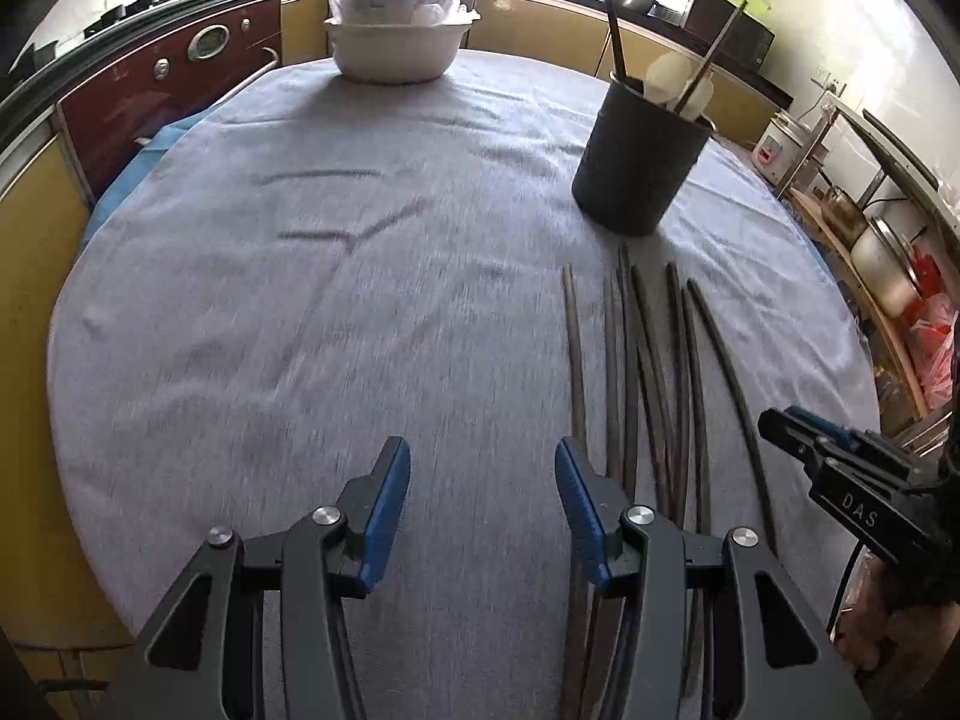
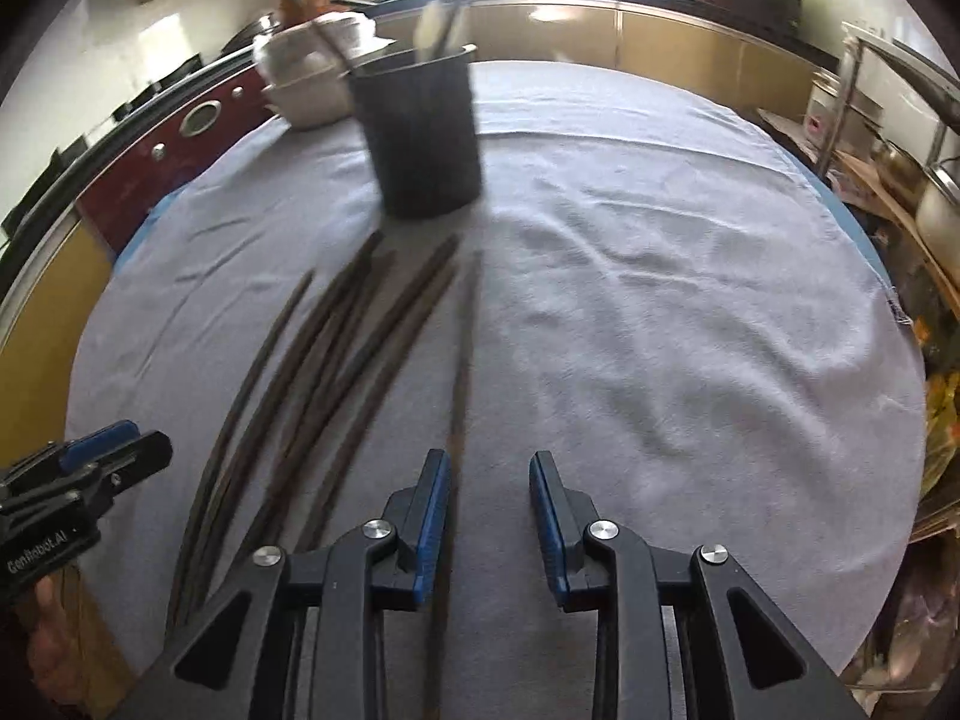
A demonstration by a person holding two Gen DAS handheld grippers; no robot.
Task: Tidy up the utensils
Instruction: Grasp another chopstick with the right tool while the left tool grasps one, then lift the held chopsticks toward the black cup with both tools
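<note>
The loose chopsticks [image 1: 654, 372] lie in a rough fan on the grey cloth of the table [image 1: 300, 300], toward its right side and reaching back to the near edge. Their long axes run from the near edge away toward the dark holder cup [image 1: 642, 162], the far tips converging just short of its base. One chopstick [image 2: 463, 360] lies a little apart on the right of the bundle, almost straight along that same line.

The cup stands upright and already holds a few chopsticks and a white spoon-like utensil [image 1: 678, 84], so I judge the sorting begun but mostly left: about eight sticks remain on the cloth.

The left claw [image 1: 483, 492] hangs spread and empty above the cloth, just left of the bundle. The right claw [image 2: 489, 504] is also spread, gripping nothing, with the lone stick passing beside its left finger. A white bowl stack [image 1: 396, 30] sits at the far edge.
</note>
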